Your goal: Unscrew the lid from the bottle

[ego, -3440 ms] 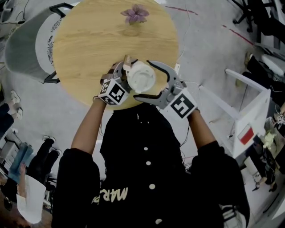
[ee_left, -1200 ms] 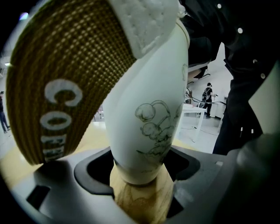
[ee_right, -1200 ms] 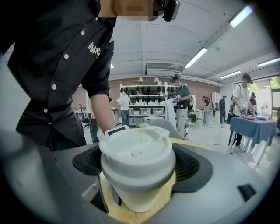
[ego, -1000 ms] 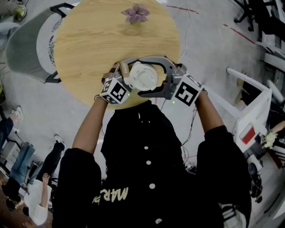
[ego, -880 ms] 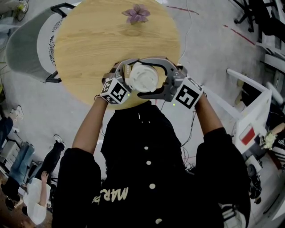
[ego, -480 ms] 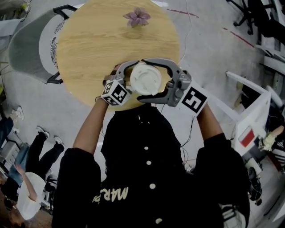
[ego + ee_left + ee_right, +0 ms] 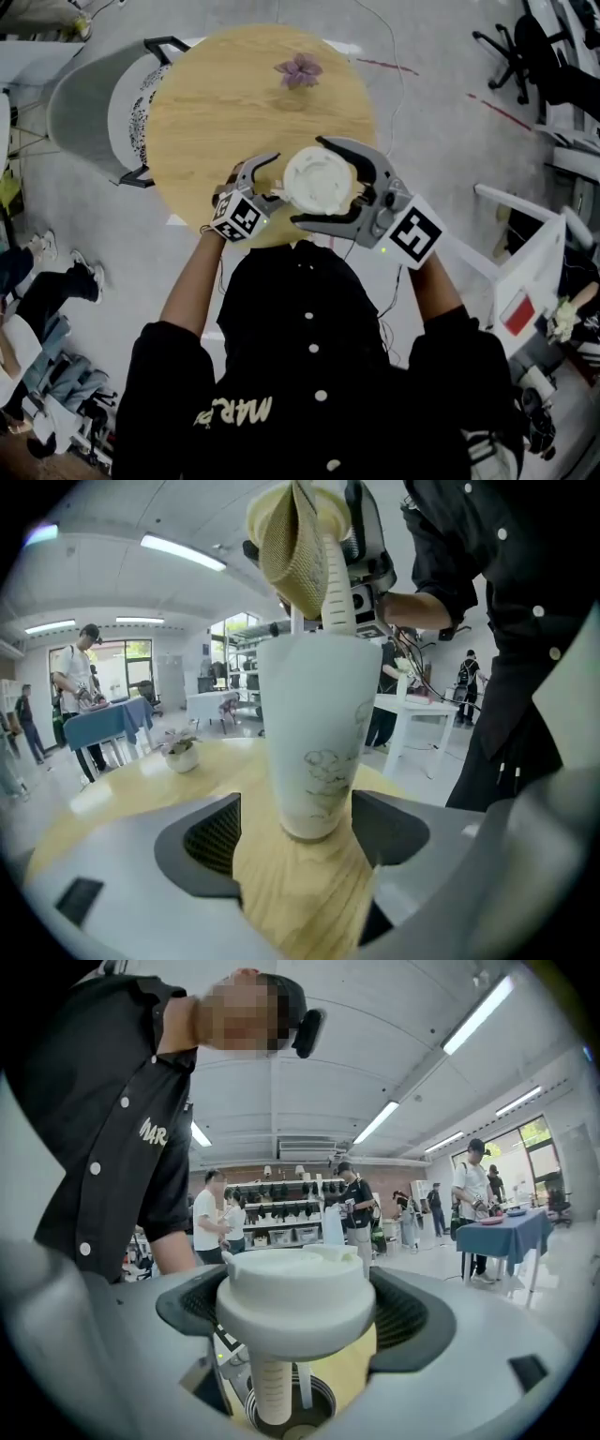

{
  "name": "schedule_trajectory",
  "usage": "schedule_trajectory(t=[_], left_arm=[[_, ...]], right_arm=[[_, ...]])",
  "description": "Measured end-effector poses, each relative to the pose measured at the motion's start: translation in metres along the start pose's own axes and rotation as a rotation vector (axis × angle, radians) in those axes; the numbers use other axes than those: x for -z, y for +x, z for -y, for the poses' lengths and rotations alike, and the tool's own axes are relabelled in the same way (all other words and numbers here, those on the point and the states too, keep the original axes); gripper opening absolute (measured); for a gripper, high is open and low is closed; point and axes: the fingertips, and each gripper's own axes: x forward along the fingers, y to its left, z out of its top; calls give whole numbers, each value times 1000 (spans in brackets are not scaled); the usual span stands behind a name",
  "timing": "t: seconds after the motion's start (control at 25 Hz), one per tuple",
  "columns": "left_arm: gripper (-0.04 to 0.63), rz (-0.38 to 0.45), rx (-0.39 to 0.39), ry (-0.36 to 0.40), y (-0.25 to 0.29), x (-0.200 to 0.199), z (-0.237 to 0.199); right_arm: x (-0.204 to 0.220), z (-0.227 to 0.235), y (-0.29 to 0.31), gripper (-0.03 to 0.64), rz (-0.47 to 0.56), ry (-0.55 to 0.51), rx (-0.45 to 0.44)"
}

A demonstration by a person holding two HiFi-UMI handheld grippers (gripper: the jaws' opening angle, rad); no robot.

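Bottle (image 7: 314,733), white, stands on the wooden table (image 7: 216,112) near its edge. We see the left gripper (image 7: 295,825) with jaws apart around the bottle's base, table showing beside one pad. The right gripper (image 7: 298,1312) clamps the lid (image 7: 319,178), raised off the bottle's mouth, its straw (image 7: 272,1391) hanging down.

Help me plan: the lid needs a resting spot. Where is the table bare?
Bare wood covers the left and middle of the table, between the small plant at the far edge and the grippers. The near edge is crowded: the bottle stands there inside the left gripper, and the right gripper holds the lid above it.
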Motion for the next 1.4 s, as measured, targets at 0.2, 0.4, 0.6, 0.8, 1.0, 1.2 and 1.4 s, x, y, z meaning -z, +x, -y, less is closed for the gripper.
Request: schedule_trajectory(t=[0.2,0.4,0.6,0.8,1.0,1.2,1.4], left_arm=[[327,33,-103,-75,-47,-17,-10],[100,107,-273,-99,-103,-45,-20],[5,180,-440,-124,-156,-94,-27],[5,258,-564,-194,-202,-148,-31],[5,330,-691,-278,-246,-186,-37],[5,402,-823,-331,-293,-223,-39],[5,431,-890,-308,-322,-258,-28]], right_arm=[[-33,11,-18,468,31,28,130],[-61,16,-40,468,64,-2,249],[-78,12,-61,468,98,-6,331],[-103,7,-80,468,180,-38,377],[-116,5,-104,468,188,-53,455],[-132,-2,-126,468,195,-77,523],[-146,-8,-147,468,213,-95,576]])
